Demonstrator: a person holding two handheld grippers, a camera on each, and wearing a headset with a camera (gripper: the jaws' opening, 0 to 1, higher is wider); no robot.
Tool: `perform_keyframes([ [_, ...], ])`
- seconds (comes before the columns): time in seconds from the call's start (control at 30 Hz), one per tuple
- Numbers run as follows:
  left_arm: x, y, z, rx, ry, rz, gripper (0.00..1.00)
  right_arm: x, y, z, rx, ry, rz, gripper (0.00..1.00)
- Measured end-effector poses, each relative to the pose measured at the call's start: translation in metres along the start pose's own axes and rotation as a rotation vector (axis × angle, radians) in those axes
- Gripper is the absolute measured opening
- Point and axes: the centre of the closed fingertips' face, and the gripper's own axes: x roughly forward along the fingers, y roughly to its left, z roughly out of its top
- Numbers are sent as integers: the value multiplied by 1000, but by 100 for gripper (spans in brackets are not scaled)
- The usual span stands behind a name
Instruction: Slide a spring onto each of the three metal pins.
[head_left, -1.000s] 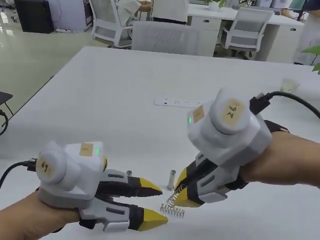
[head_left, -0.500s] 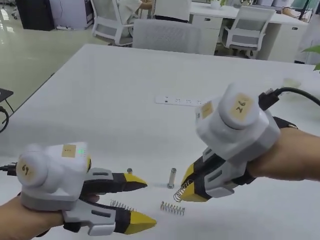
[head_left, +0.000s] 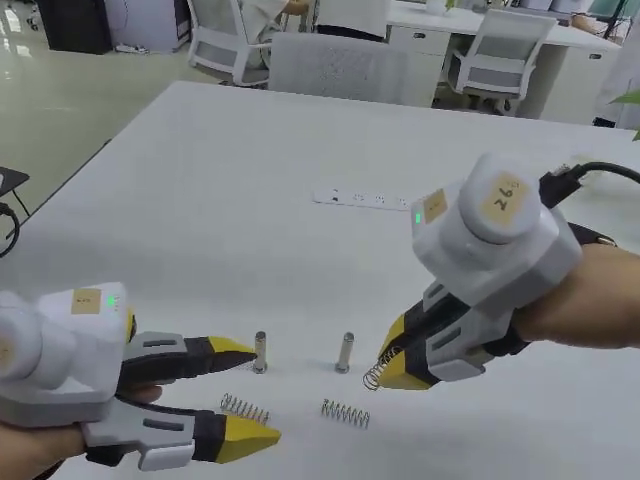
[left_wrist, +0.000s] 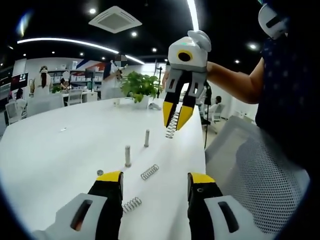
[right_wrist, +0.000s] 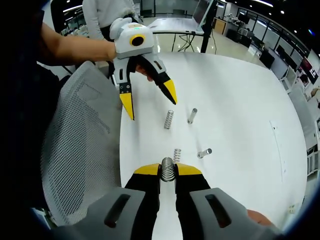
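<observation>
White table (head_left: 250, 200) spreads below. Right gripper (head_left: 397, 367) hangs low, jaws pinched on a spring (head_left: 377, 371) just beside one pin. Left gripper (head_left: 262, 392) sits with jaws wide apart. Two pins (head_left: 345, 353) stand upright between them, and two loose springs (head_left: 345, 412) lie flat just in front.

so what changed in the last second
The left gripper drew back leftward, jaws open, uncovering a loose spring. The right gripper, shut on its spring, rose slightly to the right. The left pin, the right pin and the other loose spring stayed put.
</observation>
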Motion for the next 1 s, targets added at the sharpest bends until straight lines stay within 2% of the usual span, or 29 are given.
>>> perform_keyframes([
  [0.23, -6, 8, -3, -15, -11, 39, 49, -4, -7, -7, 15, 8, -11, 8],
  [0.63, -9, 18, -7, -20, -11, 76, 54, -16, -22, -19, 45, 26, -44, 8],
  [0.87, -10, 22, -7, -23, -14, 89, 56, -27, -37, -26, 69, 28, -78, 8],
  [1.0, -10, 24, -7, -20, -12, 94, 56, -32, -45, -34, 81, 47, -101, 8],
])
